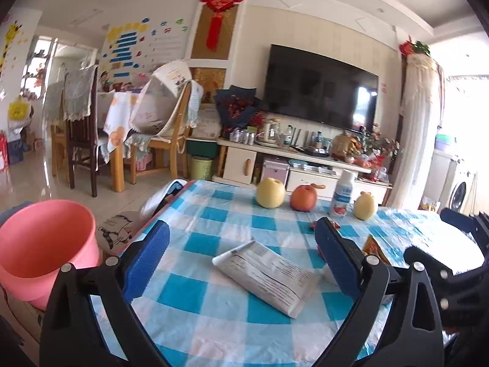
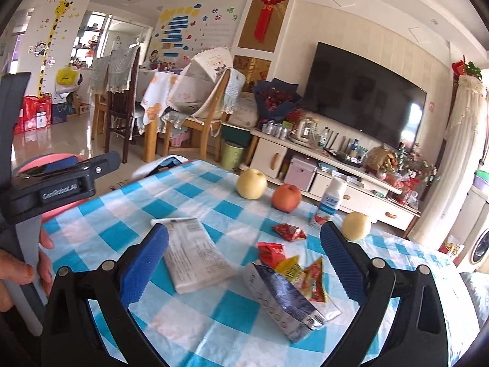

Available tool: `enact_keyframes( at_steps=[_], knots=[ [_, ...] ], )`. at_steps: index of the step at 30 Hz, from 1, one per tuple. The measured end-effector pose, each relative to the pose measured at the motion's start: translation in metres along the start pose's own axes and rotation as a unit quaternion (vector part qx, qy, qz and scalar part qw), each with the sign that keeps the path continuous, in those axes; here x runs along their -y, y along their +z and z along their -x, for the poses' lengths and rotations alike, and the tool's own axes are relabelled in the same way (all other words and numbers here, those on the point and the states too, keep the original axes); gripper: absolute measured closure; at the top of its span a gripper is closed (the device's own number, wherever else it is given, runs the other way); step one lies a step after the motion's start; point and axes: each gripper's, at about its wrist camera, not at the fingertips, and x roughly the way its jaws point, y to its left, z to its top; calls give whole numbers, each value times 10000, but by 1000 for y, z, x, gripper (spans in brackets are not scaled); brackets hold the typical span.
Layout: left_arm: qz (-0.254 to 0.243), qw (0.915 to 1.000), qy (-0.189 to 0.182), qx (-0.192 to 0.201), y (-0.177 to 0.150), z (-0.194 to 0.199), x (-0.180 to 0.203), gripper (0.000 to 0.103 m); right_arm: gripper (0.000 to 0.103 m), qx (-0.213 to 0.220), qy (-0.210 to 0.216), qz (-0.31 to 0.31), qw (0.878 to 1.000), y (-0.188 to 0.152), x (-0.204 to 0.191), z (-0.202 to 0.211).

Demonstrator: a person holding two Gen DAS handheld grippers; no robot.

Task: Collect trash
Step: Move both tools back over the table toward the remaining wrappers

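A flat white printed wrapper (image 1: 269,275) lies on the blue-and-white checked tablecloth (image 1: 214,211), between the open fingers of my left gripper (image 1: 244,244), which is empty. A pink bin (image 1: 42,244) stands at the table's left edge. In the right wrist view my right gripper (image 2: 244,253) is open and empty above a crumpled blue-silver packet (image 2: 284,299), red-and-yellow snack wrappers (image 2: 302,275), a red wrapper (image 2: 270,252) and a further red wrapper (image 2: 288,231). The white wrapper (image 2: 195,257) lies to their left.
Two yellow pears (image 2: 251,183) (image 2: 356,225), a red apple (image 2: 286,197) and a small white bottle (image 2: 328,202) stand along the table's far edge. Beyond are a TV cabinet (image 2: 336,177), chairs (image 2: 122,113) and a green bin (image 2: 232,154). The left gripper's body (image 2: 55,189) is at left.
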Motion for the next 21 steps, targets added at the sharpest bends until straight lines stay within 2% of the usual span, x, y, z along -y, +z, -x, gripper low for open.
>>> enact_keyframes(
  at_steps=[6,11,14,21],
  knots=[
    [-771,9966,-58,-280,-11,13,46,5,5,-75,-214,-221,9995,-21,32,8],
    [-1419,9877,-75,-651,-24,17,84,5,5,-195,-190,-474,9985,-33,57,9],
    [-1585,9830,-132,-921,-31,17,101,5,5,-345,-24,-509,9981,-39,66,7],
    [-1710,9753,-99,-1394,-43,11,131,5,5,-353,-25,-660,9972,-51,94,12]
  ],
)
